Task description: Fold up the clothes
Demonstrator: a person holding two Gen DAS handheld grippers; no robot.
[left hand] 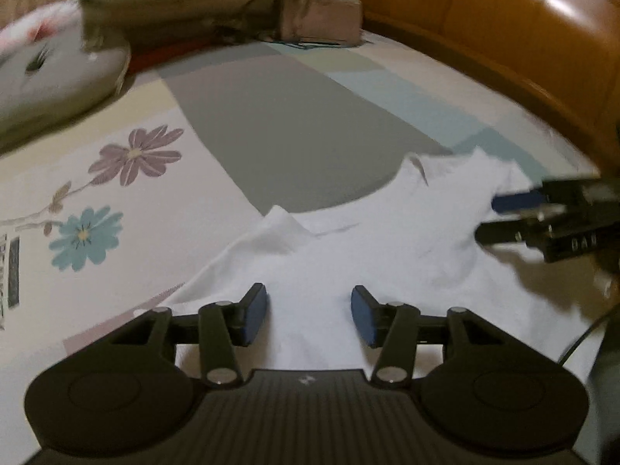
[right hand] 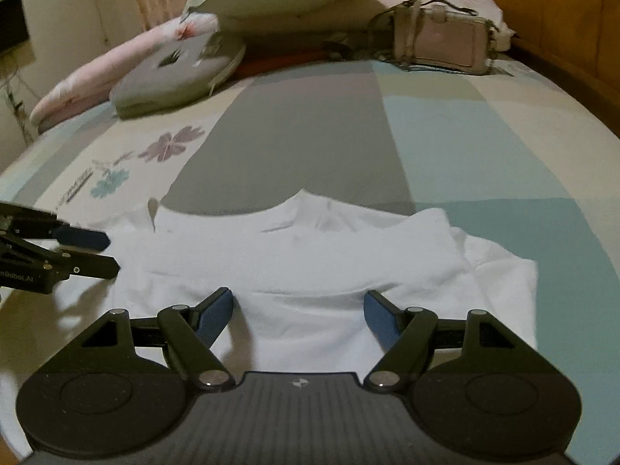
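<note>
A white garment [left hand: 368, 240] lies flat on the patterned bedsheet, with its near part folded over into a band [right hand: 310, 255]. My left gripper [left hand: 308, 296] hovers over the garment's near left part. Its blue pads [left hand: 254, 314] stand apart, and only cloth shows below them. My right gripper [right hand: 299, 296] is open wide over the garment's near middle and holds nothing. Each gripper also shows in the other's view: the right gripper [left hand: 486, 219] at the garment's right edge, the left gripper [right hand: 112, 252] at its left edge.
The bedsheet [right hand: 294, 147] has grey, teal and cream blocks with printed flowers [left hand: 85, 236]. Several pillows [right hand: 178, 73] and a beige strapped bag [right hand: 445, 42] lie at the far end. An orange-brown wooden bed frame [left hand: 503, 19] runs along the right side.
</note>
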